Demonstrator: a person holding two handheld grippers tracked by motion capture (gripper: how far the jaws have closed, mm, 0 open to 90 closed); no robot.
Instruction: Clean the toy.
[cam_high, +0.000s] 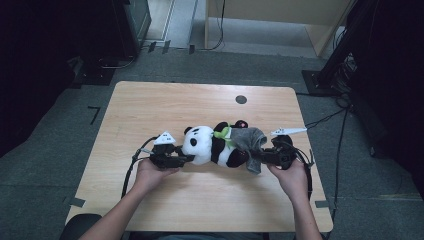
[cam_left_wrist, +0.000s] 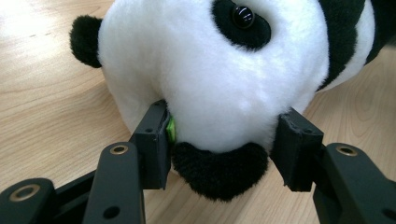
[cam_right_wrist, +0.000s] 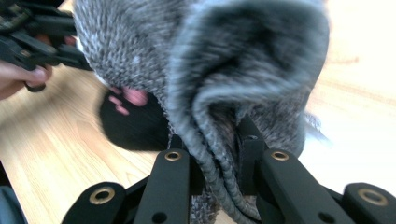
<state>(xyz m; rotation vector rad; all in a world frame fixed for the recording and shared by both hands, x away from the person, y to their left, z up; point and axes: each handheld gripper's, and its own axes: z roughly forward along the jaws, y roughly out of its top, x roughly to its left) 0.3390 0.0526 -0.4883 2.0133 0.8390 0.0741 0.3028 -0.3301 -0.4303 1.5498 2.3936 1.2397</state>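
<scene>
Left gripper (cam_left_wrist: 219, 140) clamps the plush panda's (cam_high: 212, 145) fluffy white head; right gripper (cam_right_wrist: 217, 163) pinches the ribbed hem of a grey knitted garment (cam_high: 248, 137) covering the panda's lower body. Lying mid-table, the panda's long axis runs left to right, head leftward. Bare wooden table (cam_high: 200, 100) stretches open beyond it and toward the near edge.

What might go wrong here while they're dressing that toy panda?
The left gripper pinches only soft plush on the panda head, so the toy might slip free when pulled. The right gripper clamps the edge of the grey knit garment, which might stretch or snag on the foot instead of sliding.
</scene>
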